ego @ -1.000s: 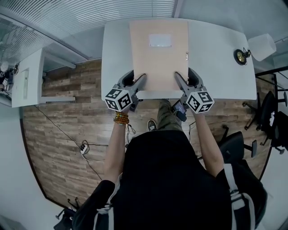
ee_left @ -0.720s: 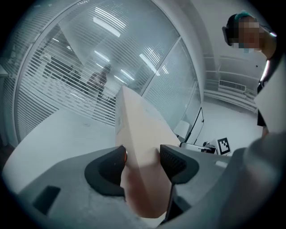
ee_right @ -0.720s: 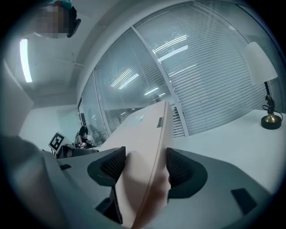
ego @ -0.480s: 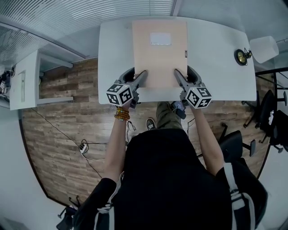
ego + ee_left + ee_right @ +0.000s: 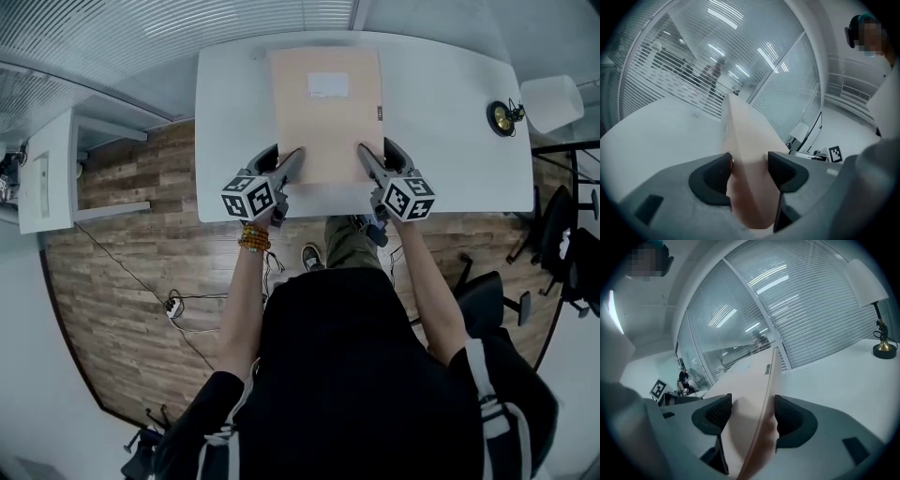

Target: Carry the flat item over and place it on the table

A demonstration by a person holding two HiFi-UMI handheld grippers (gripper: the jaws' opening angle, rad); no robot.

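A flat beige board (image 5: 326, 112) with a pale label near its far end lies lengthwise over the white table (image 5: 234, 112). My left gripper (image 5: 292, 161) is shut on its near left corner, and my right gripper (image 5: 364, 159) is shut on its near right corner. In the left gripper view the board (image 5: 745, 154) runs edge-on between the dark jaws of the left gripper (image 5: 750, 168). The right gripper view shows the board (image 5: 750, 404) clamped in the right gripper (image 5: 752, 416). Whether the board rests on the tabletop I cannot tell.
A desk lamp (image 5: 506, 117) with a white shade stands at the table's right end, also in the right gripper view (image 5: 883, 345). A white cabinet (image 5: 47, 169) is at the left, office chairs (image 5: 562, 253) at the right. A cable and power strip (image 5: 173, 307) lie on the wood floor.
Both grippers and the board have moved forward, farther over the table; the board's near edge now lies well inside the table's front edge. The grip has not changed.
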